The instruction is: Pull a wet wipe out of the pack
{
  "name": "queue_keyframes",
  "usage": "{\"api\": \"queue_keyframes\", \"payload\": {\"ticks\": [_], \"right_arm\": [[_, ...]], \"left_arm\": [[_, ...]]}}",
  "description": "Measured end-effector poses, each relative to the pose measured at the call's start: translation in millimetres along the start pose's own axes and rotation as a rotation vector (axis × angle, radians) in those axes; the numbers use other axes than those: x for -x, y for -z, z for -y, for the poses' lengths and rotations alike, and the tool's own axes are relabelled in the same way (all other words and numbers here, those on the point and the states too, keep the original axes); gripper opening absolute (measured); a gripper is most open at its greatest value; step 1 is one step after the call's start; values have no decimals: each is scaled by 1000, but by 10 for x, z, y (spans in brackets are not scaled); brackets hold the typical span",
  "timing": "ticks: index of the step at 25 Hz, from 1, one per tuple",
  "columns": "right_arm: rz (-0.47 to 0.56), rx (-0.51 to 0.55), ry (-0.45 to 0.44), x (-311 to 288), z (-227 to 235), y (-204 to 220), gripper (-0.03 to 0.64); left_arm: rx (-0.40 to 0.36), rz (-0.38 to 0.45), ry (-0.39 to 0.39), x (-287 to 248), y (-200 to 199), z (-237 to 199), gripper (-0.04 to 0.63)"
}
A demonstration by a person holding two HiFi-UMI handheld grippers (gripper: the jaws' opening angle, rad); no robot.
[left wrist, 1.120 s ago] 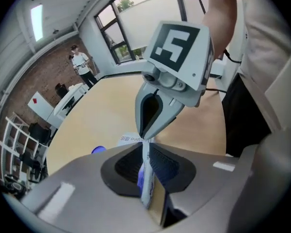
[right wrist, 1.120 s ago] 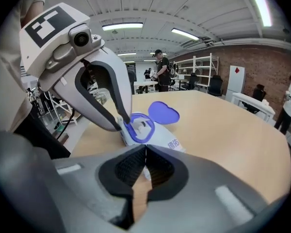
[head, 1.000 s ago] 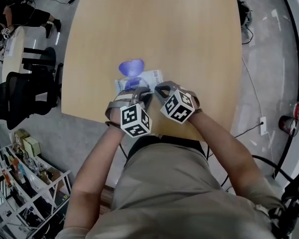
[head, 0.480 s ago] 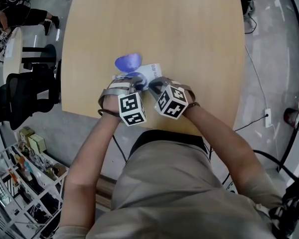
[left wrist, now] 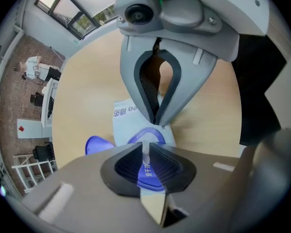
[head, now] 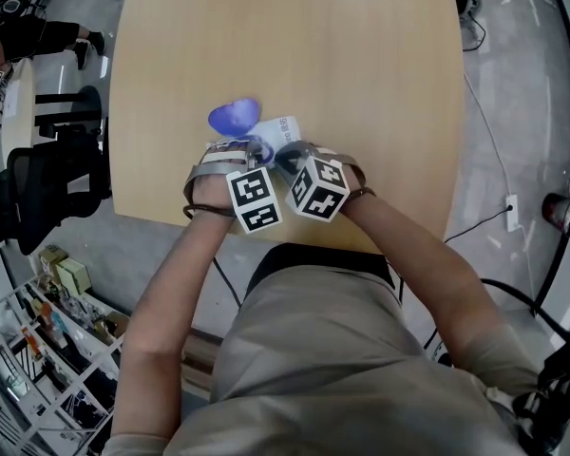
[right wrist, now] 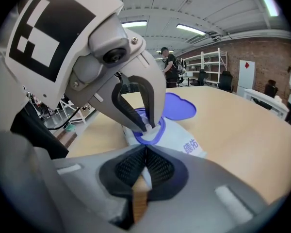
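Note:
A white wet wipe pack lies near the front edge of the wooden table, its purple lid flap folded open to the left. My left gripper reaches over the purple-ringed opening. In the left gripper view my left gripper is shut on a thin white tip of wipe above the pack. My right gripper faces it with its tips shut at the pack's edge. The right gripper view shows my right gripper shut low on the pack, with the left gripper pinching at the opening.
The table's front edge runs just behind both grippers. Black chairs stand left of the table, and shelving is at lower left. A person sits at the far left. Cables lie on the floor at right.
Both grippers have closed in on each other over the pack's opening. The whole scene has slid slightly up and left in the head view. The lid flap stays open.

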State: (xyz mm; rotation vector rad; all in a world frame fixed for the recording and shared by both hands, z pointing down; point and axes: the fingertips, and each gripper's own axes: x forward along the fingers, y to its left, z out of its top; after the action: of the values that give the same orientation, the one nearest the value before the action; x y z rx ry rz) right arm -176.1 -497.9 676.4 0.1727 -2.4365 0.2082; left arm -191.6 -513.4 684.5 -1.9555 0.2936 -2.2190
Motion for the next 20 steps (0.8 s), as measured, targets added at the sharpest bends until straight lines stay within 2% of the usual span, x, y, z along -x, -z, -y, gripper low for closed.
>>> {"api": "queue_keyframes", "payload": {"ticks": [3, 7, 12, 20], "right_arm": [[3, -5, 0, 1, 10, 15, 3], [4, -10, -1, -30, 1, 11, 3], [-1, -11, -3, -17, -7, 31, 3], [-9, -12, -1, -17, -12, 30, 3]], "left_arm": [[-4, -5, 15, -23, -15, 0, 12], [12, 1, 29, -29, 12, 18, 9], [121, 71, 26, 115, 12, -44, 8], [354, 185, -13, 487, 121, -243, 6]]}}
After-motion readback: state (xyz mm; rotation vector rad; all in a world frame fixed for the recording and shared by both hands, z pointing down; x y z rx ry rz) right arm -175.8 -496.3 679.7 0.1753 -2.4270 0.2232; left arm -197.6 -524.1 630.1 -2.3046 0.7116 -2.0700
